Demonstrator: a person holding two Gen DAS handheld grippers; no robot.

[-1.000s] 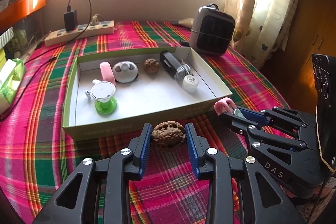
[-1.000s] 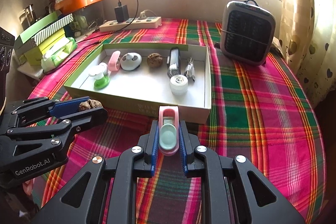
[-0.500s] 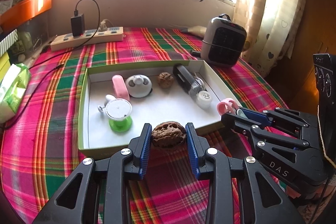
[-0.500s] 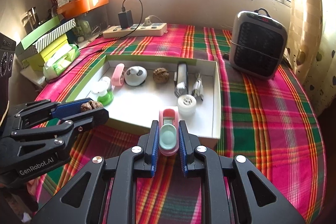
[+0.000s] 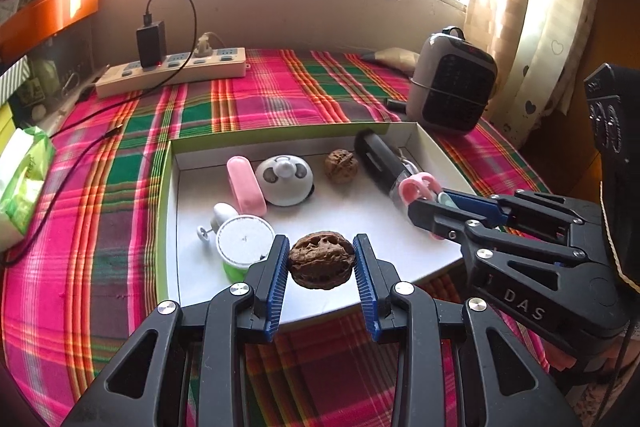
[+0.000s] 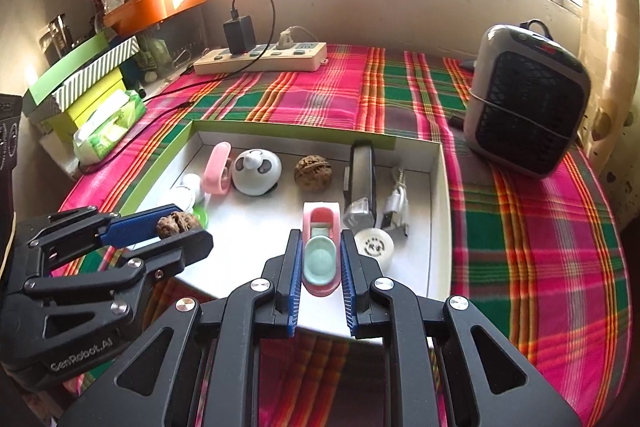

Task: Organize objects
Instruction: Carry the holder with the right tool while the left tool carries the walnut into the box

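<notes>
My left gripper (image 5: 321, 259) is shut on a brown walnut (image 5: 322, 259) and holds it above the near part of the green-rimmed white box (image 5: 164, 195). My right gripper (image 6: 320, 261) is shut on a pink and mint clip (image 6: 321, 251), held above the box's near right part (image 6: 436, 211). Inside the box lie a second walnut (image 5: 341, 166), a pink case (image 5: 245, 185), a panda-faced fan (image 5: 284, 179), a green-based white cup (image 5: 244, 245), a black device (image 5: 376, 157) and a round white cap (image 6: 374, 247).
The box sits on a plaid tablecloth (image 5: 100, 227). A small heater (image 5: 452, 83) stands at the back right. A power strip with charger (image 5: 172, 67) lies at the back. A tissue pack (image 5: 22, 179) and stacked boxes (image 6: 80, 79) are at the left.
Both grippers have risen and moved forward, from in front of the box to above its near part, each still holding its object.
</notes>
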